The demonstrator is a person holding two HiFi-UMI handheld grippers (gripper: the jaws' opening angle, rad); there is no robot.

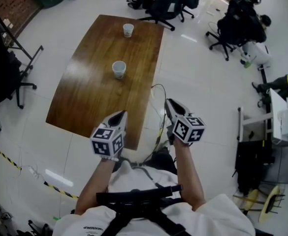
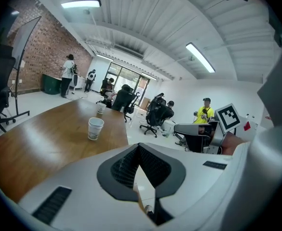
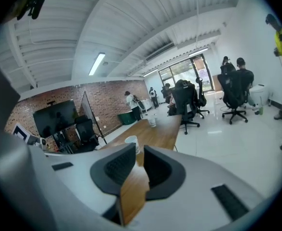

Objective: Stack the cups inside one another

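Head view: near white paper cup [image 1: 118,69] and far white paper cup [image 1: 128,30] well apart on brown wooden table [image 1: 80,97]. Left gripper [image 1: 121,115] empty, tips together; right gripper [image 1: 169,103] empty, half parted. Best: open wide, clasp near cup gently.

Shows a small white paper cup with faint print [image 1: 118,69] upright, mouth up, near the middle of the glossy brown wooden bench [image 1: 84,100]. Shows a second white paper cup [image 1: 128,30], likewise upright, well apart near the far end. Not nested.
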